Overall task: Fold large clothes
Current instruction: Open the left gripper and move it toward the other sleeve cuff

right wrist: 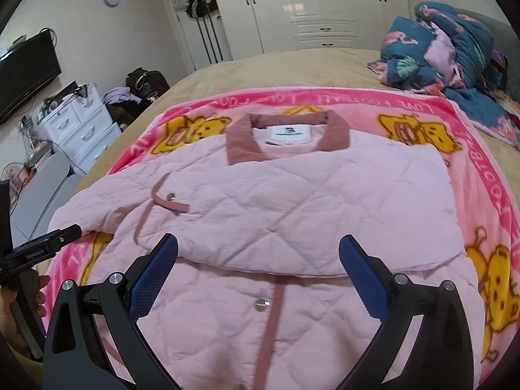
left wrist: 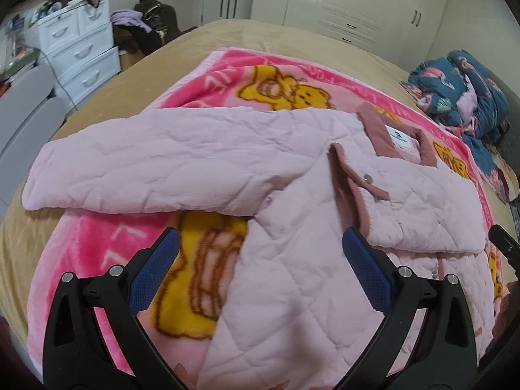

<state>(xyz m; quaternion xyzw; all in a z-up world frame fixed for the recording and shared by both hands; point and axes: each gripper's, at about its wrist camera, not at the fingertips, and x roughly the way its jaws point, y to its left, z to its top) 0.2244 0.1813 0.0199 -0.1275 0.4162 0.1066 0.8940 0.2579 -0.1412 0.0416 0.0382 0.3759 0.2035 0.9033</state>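
A pale pink quilted jacket point(right wrist: 292, 195) lies front up on a pink cartoon-bear blanket point(right wrist: 487, 136), its dusty-rose collar point(right wrist: 286, 126) at the far side. One sleeve point(right wrist: 308, 221) is folded across the chest, and its snap cuff point(right wrist: 170, 203) reaches the left side. The other sleeve point(left wrist: 146, 162) stretches out flat to the left. My left gripper point(left wrist: 260, 232) hovers open over the jacket's body point(left wrist: 292, 286) below that sleeve, holding nothing. Over the lower front, by the snap placket point(right wrist: 273, 308), my right gripper point(right wrist: 259, 239) is open and empty.
The blanket point(left wrist: 97, 247) covers a beige bed point(left wrist: 260, 35). A bundled blue flamingo duvet point(right wrist: 438, 48) sits at the far right. White drawers point(right wrist: 81, 123) and a clothes pile point(left wrist: 139, 29) stand left of the bed. A hand point(right wrist: 19, 308) holds the left gripper point(right wrist: 42, 247).
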